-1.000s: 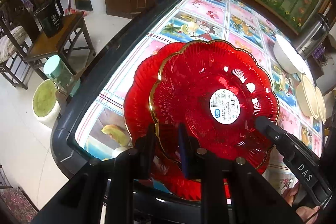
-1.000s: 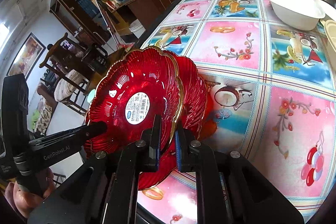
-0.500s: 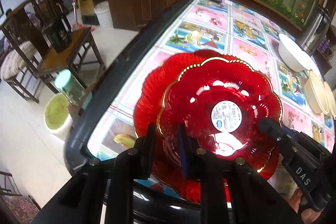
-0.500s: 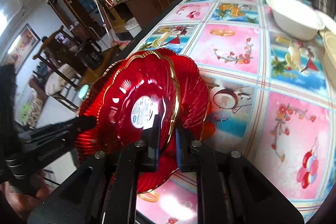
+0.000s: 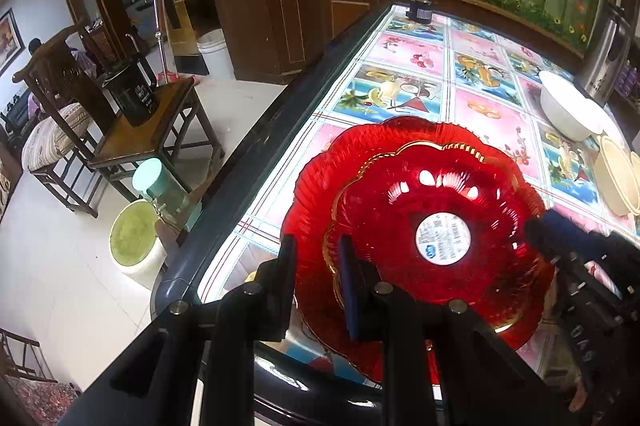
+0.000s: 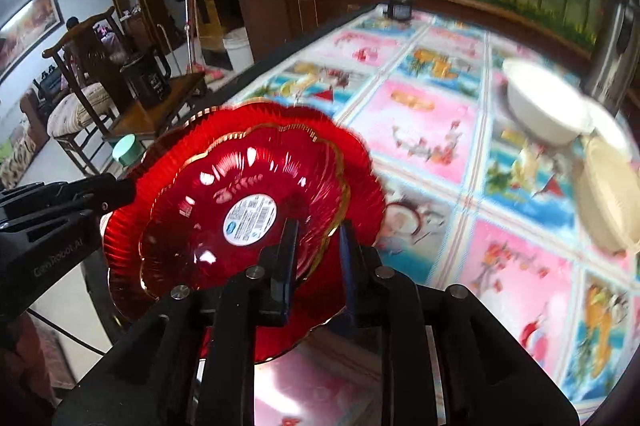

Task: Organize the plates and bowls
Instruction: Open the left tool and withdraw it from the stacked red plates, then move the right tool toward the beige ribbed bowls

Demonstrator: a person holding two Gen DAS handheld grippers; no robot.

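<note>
While both grippers pinch opposite rims of the upper scalloped red glass plate with gold trim [image 5: 440,194] [image 6: 248,182], it now sits more level than a second ago, nested over a larger red plate [image 5: 320,178] [image 6: 360,162] near the patterned table's dark edge [image 5: 248,162]. The left gripper [image 5: 316,266] and right gripper [image 6: 316,250] each stay clamped narrowly on it. A white bowl [image 5: 568,110] [image 6: 544,106] and cream stacked dishes [image 5: 616,182] [image 6: 608,194] rest well apart, farther along the table.
</note>
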